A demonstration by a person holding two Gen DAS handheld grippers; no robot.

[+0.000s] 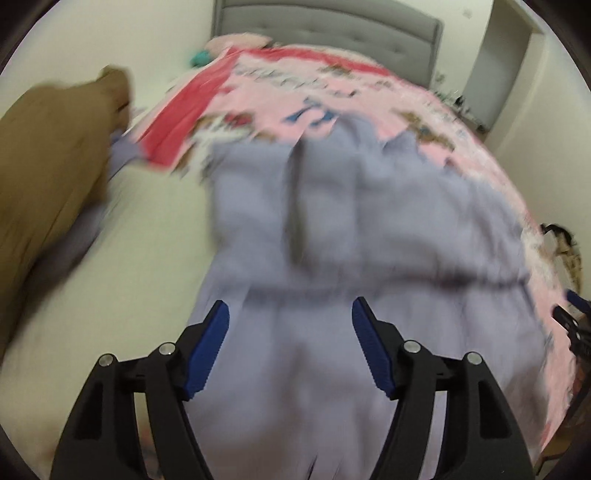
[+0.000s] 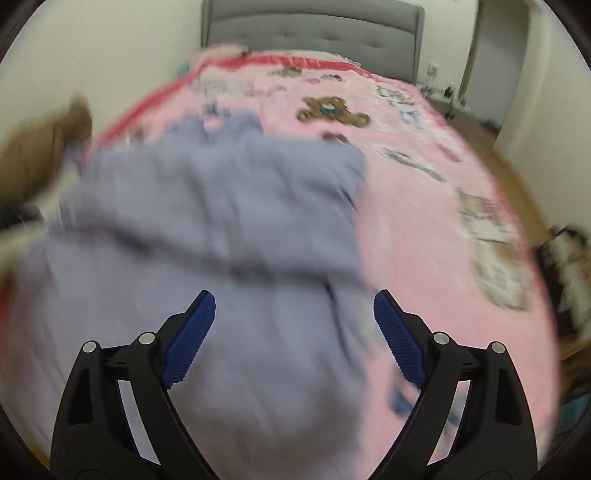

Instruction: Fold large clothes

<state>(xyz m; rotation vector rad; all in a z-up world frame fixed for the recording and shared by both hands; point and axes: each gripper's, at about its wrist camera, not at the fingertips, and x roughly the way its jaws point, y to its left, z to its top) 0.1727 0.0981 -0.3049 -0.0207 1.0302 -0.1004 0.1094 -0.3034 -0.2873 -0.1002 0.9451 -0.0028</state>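
A large lavender garment [image 1: 351,229] lies spread on the pink bed cover, with a gathered waist band across it. It also shows in the right wrist view [image 2: 221,221]. My left gripper [image 1: 290,308] is open and empty above the garment's lower part. My right gripper [image 2: 294,299] is open and empty above the garment's right edge. The right gripper's tip shows at the right edge of the left wrist view [image 1: 570,314]. Both views are blurred by motion.
The pink printed bed cover [image 2: 424,221] has a red border and a teddy bear print. A grey padded headboard [image 1: 332,26] stands at the far end. A brown garment [image 1: 48,166] lies at the left. Dark clutter [image 2: 569,258] sits beside the bed at right.
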